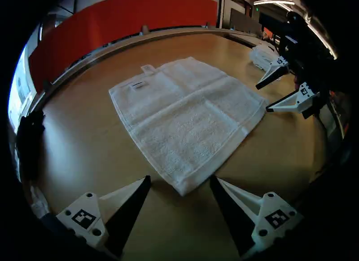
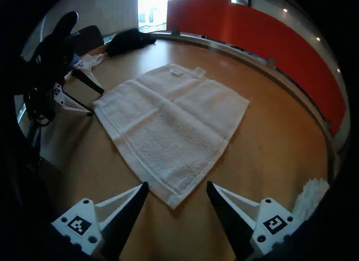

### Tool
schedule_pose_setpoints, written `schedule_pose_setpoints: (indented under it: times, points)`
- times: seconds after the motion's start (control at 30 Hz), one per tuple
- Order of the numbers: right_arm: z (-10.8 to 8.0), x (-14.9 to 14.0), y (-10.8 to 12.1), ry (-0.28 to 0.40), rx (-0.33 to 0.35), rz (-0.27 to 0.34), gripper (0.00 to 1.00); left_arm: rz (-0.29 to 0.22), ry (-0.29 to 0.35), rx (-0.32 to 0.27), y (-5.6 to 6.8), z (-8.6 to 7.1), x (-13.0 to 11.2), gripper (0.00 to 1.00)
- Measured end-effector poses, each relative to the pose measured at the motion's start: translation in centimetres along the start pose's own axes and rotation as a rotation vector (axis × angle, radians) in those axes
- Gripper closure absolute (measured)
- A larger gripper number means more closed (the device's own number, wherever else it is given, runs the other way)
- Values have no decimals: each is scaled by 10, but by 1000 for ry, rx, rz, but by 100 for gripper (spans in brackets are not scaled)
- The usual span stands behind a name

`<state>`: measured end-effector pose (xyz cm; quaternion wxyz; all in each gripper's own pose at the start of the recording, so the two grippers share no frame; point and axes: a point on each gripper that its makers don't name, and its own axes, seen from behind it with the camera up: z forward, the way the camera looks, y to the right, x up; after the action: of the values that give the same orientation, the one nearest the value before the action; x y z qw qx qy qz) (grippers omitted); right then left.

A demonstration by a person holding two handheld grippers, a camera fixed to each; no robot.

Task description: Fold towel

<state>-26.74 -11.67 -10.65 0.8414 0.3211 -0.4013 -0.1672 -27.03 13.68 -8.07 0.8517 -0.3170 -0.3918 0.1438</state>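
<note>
The white square terry towel [image 1: 188, 117] lies flat mid wooden table [image 1: 89, 144], adjacent corners pointing into the wide-open, empty jaws of the left gripper [image 1: 179, 178] and right gripper [image 2: 177, 183], equally near.

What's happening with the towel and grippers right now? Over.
Left gripper open, right gripper open, each poised at a corner. Towel flat on table, not yet folded. Nothing lying on it.

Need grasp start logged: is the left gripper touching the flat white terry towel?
Cannot tell. Left gripper view: the open left gripper straddles a corner of the white towel; one fingertip overlaps its edge, contact unclear.
</note>
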Motion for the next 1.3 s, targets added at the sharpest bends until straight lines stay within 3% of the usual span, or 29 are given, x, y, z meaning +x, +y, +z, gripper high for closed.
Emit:
schedule_pose_setpoints:
  times: [0.67,0.87,1.3]
  points:
    - [0,-8,-3,-21,36,12,4,11,-31,1,1,0,0,4]
    - [-2,-8,-3,-35,43,8,22,20,-44,-5,3,0,-1,9]
    - [-1,-7,-5,-42,50,6,58,36,-62,-18,10,0,0,46]
